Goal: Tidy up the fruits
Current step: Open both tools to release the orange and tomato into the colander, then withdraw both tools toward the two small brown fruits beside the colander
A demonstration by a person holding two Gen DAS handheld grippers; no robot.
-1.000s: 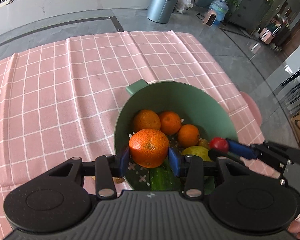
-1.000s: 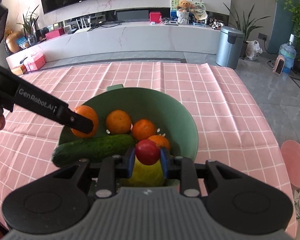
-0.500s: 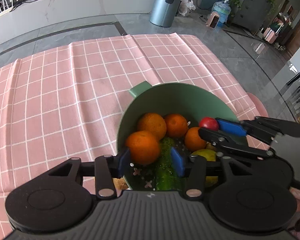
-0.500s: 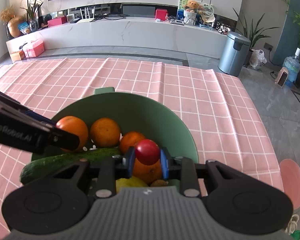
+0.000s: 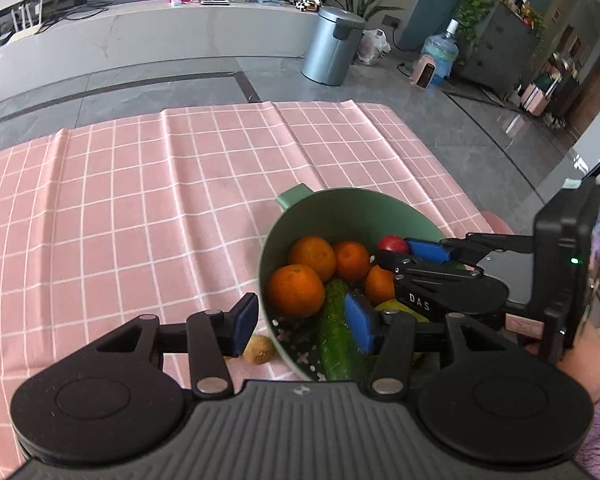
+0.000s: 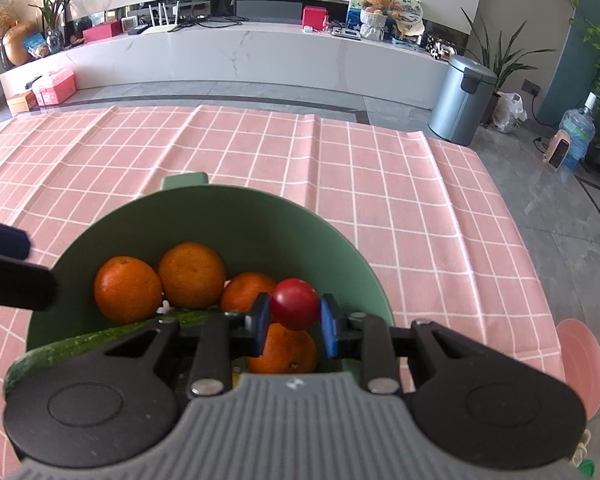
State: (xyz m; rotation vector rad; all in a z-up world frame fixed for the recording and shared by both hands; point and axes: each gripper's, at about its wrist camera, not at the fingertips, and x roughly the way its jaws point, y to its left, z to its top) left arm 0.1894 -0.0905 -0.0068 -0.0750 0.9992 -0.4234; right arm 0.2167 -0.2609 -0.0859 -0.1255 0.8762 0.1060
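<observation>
The fruit lies in a green bowl [image 6: 340,256], which stands on a pink checked cloth [image 5: 140,200]. In it are four oranges, a cucumber [image 5: 338,332] and a yellow fruit [image 5: 396,306] that is mostly hidden.

The right gripper [image 6: 295,314] is closed on a small red tomato [image 6: 295,303], its two blue pads pressing the tomato's sides. It holds the tomato above the bowl's inside. Directly under the jaws sits one orange [image 6: 284,350]; just beyond the left pad is a second [image 6: 244,290], and farther to the left of the jaws are two more, side by side [image 6: 191,274] [image 6: 127,289]. The cucumber runs from below the left finger out to the left, over the bowl's near rim.

The left gripper [image 5: 302,322] has its jaws moderately wide, with nothing clamped between them. Its left pad is outside the bowl over the cloth, its right pad inside over the cucumber, so the bowl's near wall passes between them. An orange [image 5: 296,290] rests just ahead of the gap, touching neither pad. A small brown fruit [image 5: 260,349] lies on the cloth just beside the bowl, close under the left pad. To the right of these jaws the right gripper's fingers reach across the bowl with the tomato at their tip.
</observation>
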